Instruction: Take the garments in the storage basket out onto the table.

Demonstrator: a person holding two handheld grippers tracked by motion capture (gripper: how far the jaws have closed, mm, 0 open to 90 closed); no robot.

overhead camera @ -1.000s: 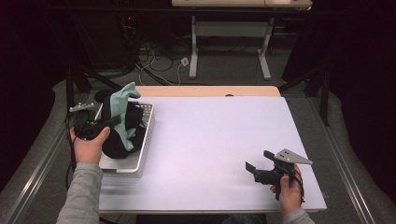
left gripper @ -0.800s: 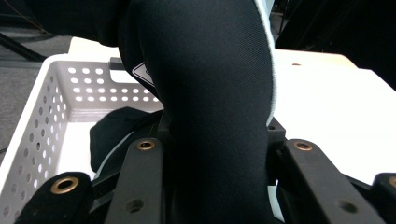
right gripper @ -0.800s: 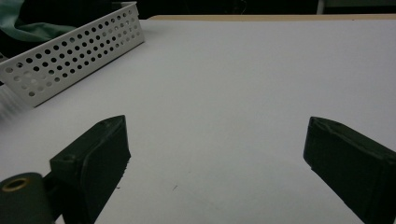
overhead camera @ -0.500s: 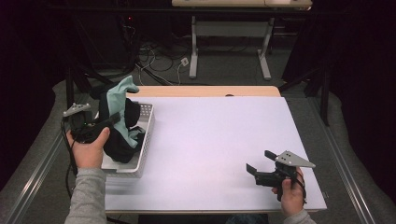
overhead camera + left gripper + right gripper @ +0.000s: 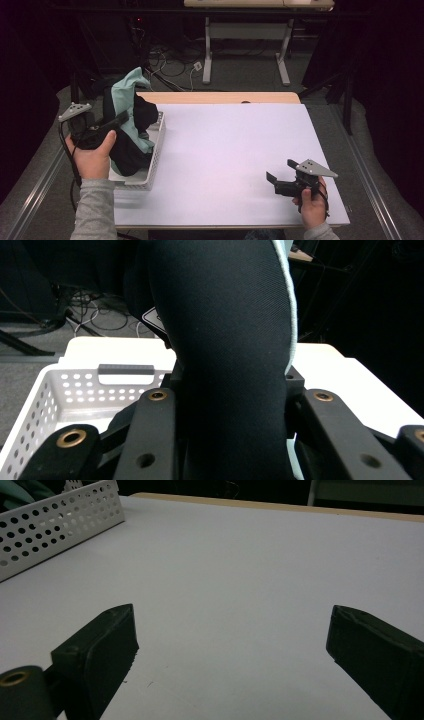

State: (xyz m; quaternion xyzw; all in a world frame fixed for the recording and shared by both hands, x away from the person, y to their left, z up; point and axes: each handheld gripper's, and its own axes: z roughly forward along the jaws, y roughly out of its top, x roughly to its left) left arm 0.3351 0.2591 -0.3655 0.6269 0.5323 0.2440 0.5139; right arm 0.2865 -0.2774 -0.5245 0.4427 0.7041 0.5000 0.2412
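At the left of the high view, your left gripper (image 5: 119,121) pinches the soft, light black-and-teal fabric garment (image 5: 131,107) mid-fold above the white perforated basket (image 5: 155,152); expect drooping, while your right gripper (image 5: 280,182) waits wide open.

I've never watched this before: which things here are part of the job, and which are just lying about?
Part of the job:
left gripper, shut on the black garment
white basket
teal cloth

Lying about:
right gripper, open, idle
white table
floor cables

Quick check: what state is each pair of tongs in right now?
Left tongs: closed on the black garment, held above the white basket.
Right tongs: open, holding nothing, low over the white table.
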